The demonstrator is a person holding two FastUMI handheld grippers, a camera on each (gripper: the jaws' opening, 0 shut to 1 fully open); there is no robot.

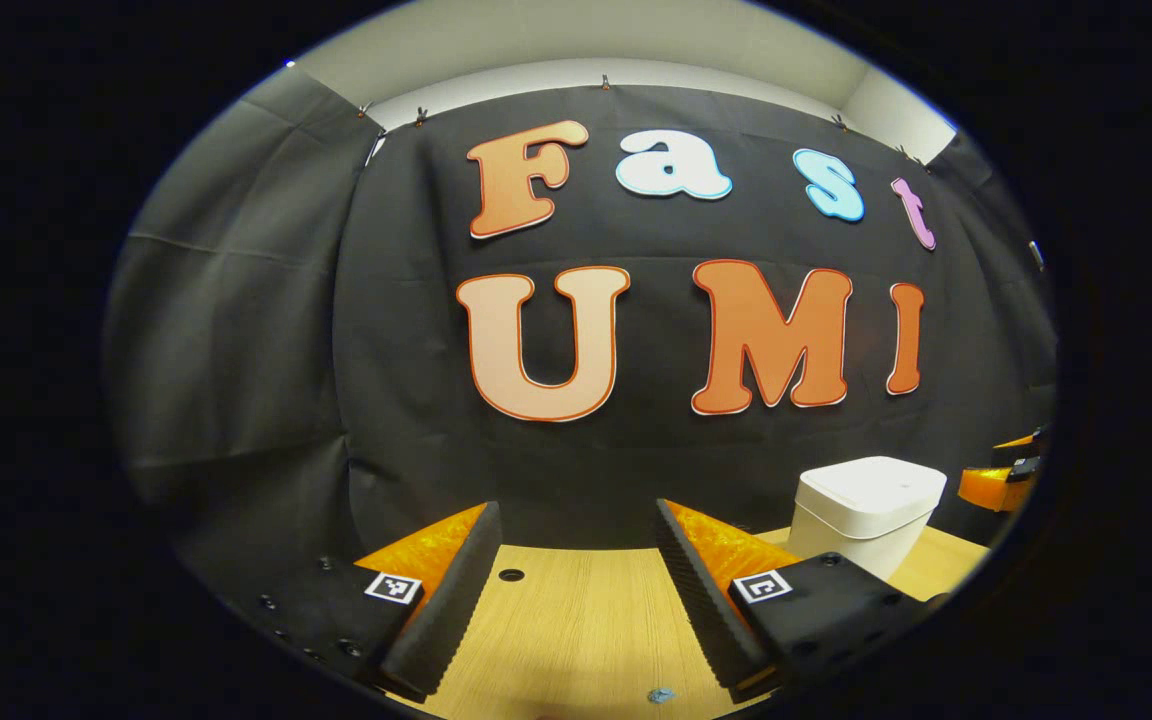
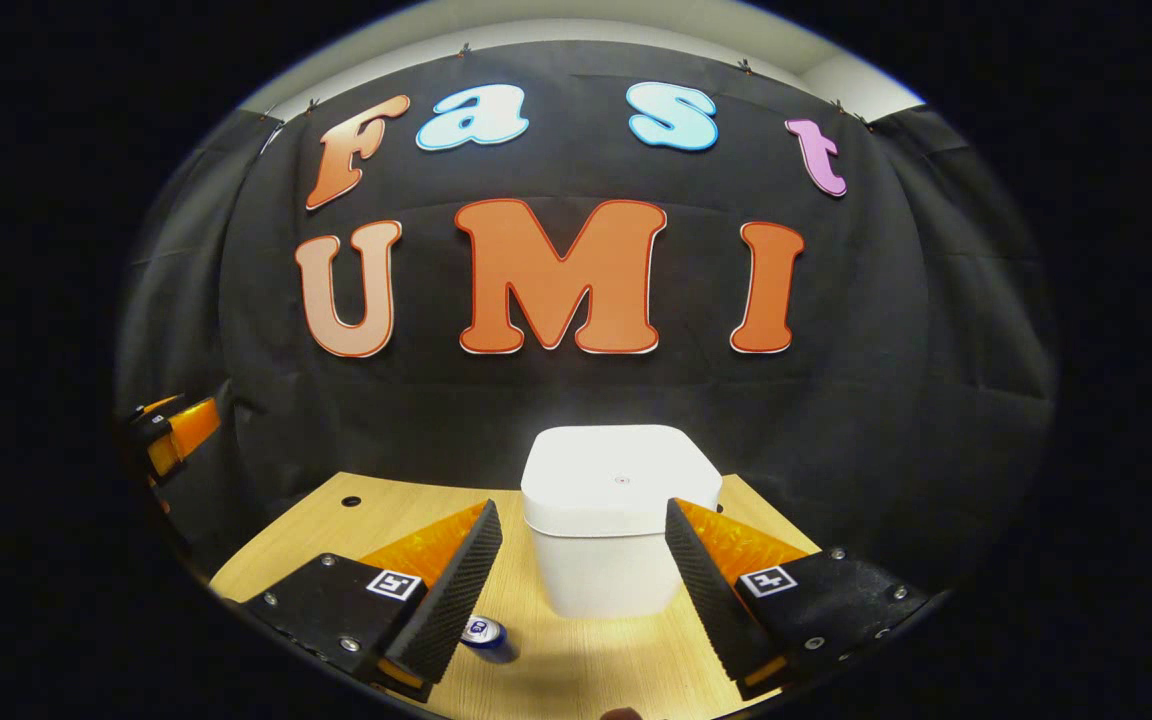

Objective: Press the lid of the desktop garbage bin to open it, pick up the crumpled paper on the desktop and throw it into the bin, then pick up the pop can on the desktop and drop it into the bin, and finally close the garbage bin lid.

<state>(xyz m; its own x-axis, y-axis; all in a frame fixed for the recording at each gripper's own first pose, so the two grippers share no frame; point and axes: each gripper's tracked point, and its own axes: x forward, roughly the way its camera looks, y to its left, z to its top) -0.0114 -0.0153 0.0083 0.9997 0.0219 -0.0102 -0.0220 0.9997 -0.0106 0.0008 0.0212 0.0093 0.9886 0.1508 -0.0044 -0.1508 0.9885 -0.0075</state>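
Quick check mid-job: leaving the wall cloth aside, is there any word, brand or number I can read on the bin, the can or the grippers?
garbage bin: no text on it.
pop can: its print is too small to read.
marker squares on the left hand-held gripper and the right hand-held gripper: patterns, no words.

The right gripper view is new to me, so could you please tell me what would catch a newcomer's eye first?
A white garbage bin stands on the wooden desktop, lid down, framed between the open fingers of the right gripper. Low on the left, beside one finger, the pop can lies on its side. The left gripper shows at the left edge.
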